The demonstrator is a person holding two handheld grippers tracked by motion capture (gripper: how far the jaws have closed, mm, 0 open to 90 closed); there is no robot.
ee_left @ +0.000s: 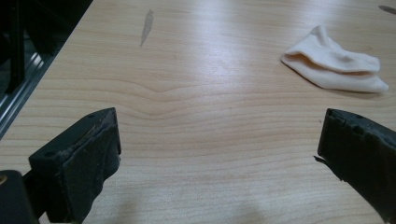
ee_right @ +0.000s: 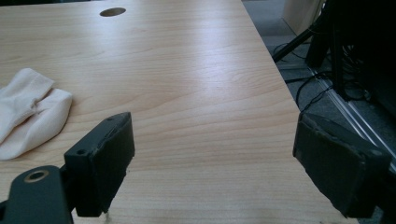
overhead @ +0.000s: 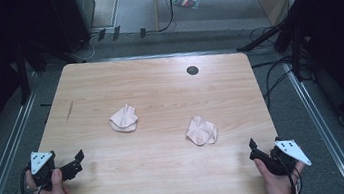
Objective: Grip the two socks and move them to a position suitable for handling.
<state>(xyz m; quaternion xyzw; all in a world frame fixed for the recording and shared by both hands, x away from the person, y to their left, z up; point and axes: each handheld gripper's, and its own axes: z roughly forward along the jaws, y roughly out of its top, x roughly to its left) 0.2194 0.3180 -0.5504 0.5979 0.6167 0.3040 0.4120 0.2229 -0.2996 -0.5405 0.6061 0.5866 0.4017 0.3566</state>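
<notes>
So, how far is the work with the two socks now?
Nothing looks done yet: the left sock and the right sock lie crumpled and apart on the table. Nothing is in hand: the left tongs and the right tongs are open and empty near the front edge. Reaching, gripping and handling both socks is all left.

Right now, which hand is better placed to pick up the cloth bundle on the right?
Probably the right: its open tongs sit just below that cloth bundle, while the left tongs are across the table.
</notes>
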